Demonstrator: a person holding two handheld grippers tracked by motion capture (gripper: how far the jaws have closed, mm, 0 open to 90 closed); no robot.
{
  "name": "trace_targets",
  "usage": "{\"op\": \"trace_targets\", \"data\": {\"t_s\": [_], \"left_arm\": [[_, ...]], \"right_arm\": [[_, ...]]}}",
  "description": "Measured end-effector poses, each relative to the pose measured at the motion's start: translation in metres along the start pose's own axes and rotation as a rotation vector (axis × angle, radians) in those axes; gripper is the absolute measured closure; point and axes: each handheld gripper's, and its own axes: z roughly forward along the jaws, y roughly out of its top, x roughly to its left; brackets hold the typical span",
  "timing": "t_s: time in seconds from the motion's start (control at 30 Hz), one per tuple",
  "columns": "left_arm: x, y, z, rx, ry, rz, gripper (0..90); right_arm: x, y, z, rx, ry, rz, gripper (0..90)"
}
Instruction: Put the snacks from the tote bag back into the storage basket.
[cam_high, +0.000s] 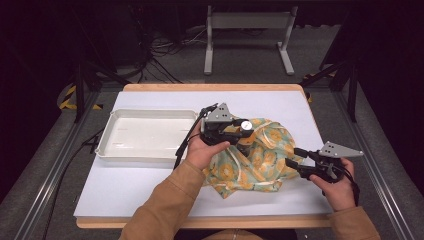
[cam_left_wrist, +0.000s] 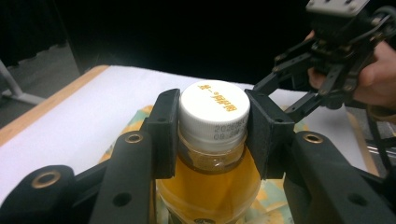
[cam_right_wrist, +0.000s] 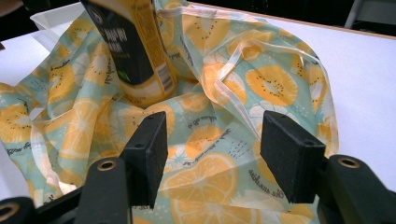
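Observation:
A bottle (cam_left_wrist: 212, 182) of orange drink with a white cap (cam_left_wrist: 215, 109) stands upright on a citrus-print cloth bag (cam_high: 260, 155) lying crumpled on the white table top. My left gripper (cam_high: 239, 131) is shut on the bottle's neck just under the cap (cam_high: 246, 125). In the right gripper view the bottle's dark label (cam_right_wrist: 133, 44) shows at top left, with the bag (cam_right_wrist: 210, 140) spread beneath. My right gripper (cam_high: 292, 157) stands open at the bag's right edge, nothing between its pads (cam_right_wrist: 289, 154); it also appears far off as the right gripper (cam_left_wrist: 280, 77).
A white rectangular tray (cam_high: 107, 135) sits at the left of the table, just left of my left hand. The bag's white cord handles (cam_right_wrist: 243, 56) lie looped across the fabric. Bare white surface (cam_high: 150, 185) extends in front of the tray.

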Motion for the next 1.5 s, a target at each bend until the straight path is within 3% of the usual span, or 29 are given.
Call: {"op": "trace_targets", "data": {"t_s": [0.23, 0.73, 1.13, 1.5], "left_arm": [[-0.001, 0.018, -0.011, -0.019, -0.014, 0.019, 58.5], [-0.003, 0.051, -0.040, -0.065, -0.047, 0.018, 58.5], [0.005, 0.059, -0.076, -0.090, -0.044, 0.021, 58.5], [0.008, 0.053, -0.110, -0.097, -0.035, 0.033, 58.5]], "right_arm": [[0.000, 0.000, 0.000, 0.000, 0.003, -0.003, 42.1], [0.000, 0.001, 0.000, 0.002, 0.017, -0.007, 43.3], [0.001, 0.000, 0.002, 0.013, 0.022, -0.003, 43.2], [0.001, 0.000, 0.003, 0.018, 0.034, 0.002, 42.9]]}}
